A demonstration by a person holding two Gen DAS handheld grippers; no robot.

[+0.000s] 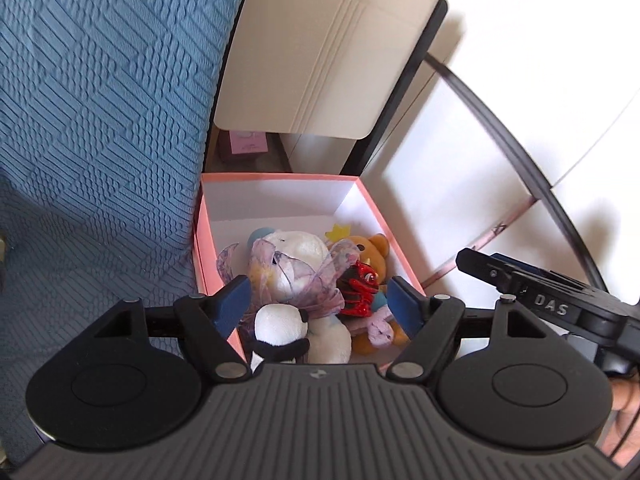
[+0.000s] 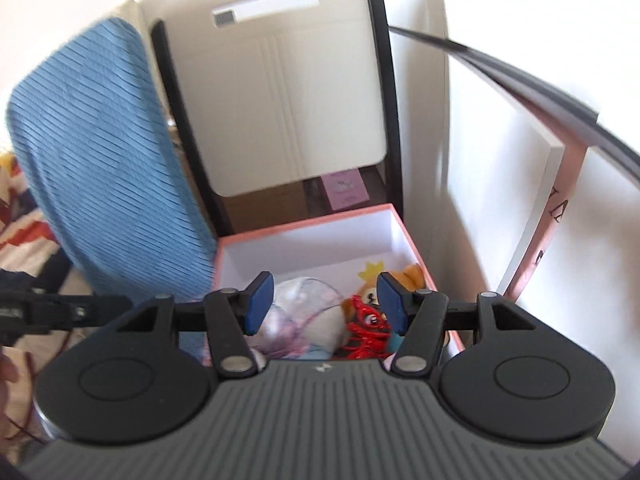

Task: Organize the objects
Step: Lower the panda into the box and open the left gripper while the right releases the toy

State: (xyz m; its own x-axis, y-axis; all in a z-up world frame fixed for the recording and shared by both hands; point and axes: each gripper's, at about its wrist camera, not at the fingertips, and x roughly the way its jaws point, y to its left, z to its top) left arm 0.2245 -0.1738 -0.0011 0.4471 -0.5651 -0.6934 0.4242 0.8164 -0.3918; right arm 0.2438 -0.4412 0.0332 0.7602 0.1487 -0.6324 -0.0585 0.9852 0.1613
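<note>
Pink box (image 1: 208,240) of plush toys (image 1: 296,264) — below both spread grippers (image 1: 320,300) (image 2: 326,300).

A blue textured bedspread (image 1: 92,120) hangs at the left, beside a cream chair back (image 1: 320,52) with a black frame (image 1: 404,80). White wall (image 2: 496,160) at right — brightly lit, sharp shadows — brown floor (image 2: 272,204) beneath.

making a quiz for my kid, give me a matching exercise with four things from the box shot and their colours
Things:
1. box
2. bear toy
3. panda toy
4. blanket

Colours:
a. blue
b. black and white
c. pink outside, white inside
d. orange-brown

Pairs: 1-c, 2-d, 3-b, 4-a
</note>
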